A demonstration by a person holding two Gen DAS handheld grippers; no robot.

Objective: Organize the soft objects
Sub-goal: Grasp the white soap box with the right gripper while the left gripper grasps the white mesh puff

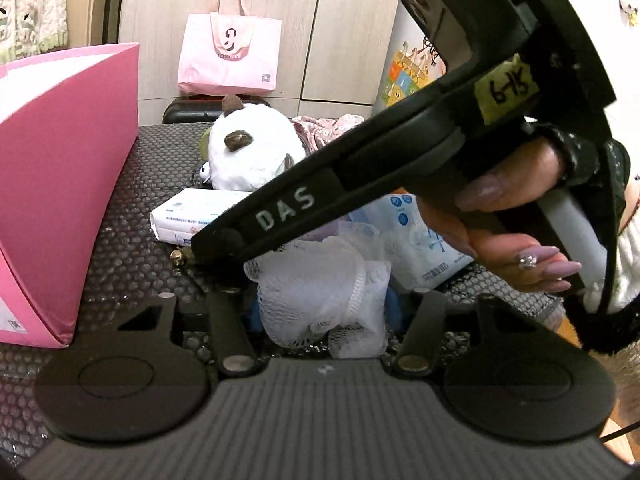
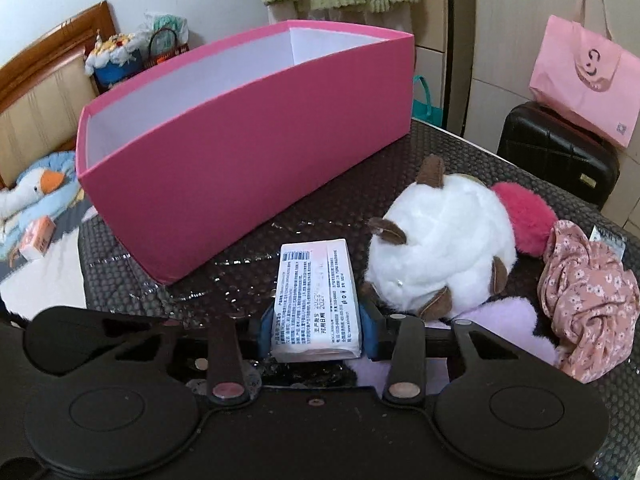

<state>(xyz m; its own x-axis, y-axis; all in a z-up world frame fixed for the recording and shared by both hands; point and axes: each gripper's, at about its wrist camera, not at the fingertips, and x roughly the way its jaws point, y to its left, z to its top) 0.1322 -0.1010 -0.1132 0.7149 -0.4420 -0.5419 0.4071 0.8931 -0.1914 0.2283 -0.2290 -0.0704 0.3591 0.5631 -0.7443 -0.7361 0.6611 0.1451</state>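
Pink box (image 2: 256, 168): standing open on the dark mat (image 2: 320, 228), left of the other things.
Left claw (image 1: 320, 312): clenching on a white mesh puff (image 1: 320, 296), which is sitting between its blue pads on the mat.
Right claw (image 2: 316, 332): gripping a tissue pack (image 2: 314, 300) by its near end; the pack is lying just in front of the box, beside a white plush toy (image 2: 440, 248).
Hand (image 1: 520, 224): wrapping its fingers around the right claw's handle, angling down.
Floral cloth (image 2: 588, 300): lying crumpled at far right.
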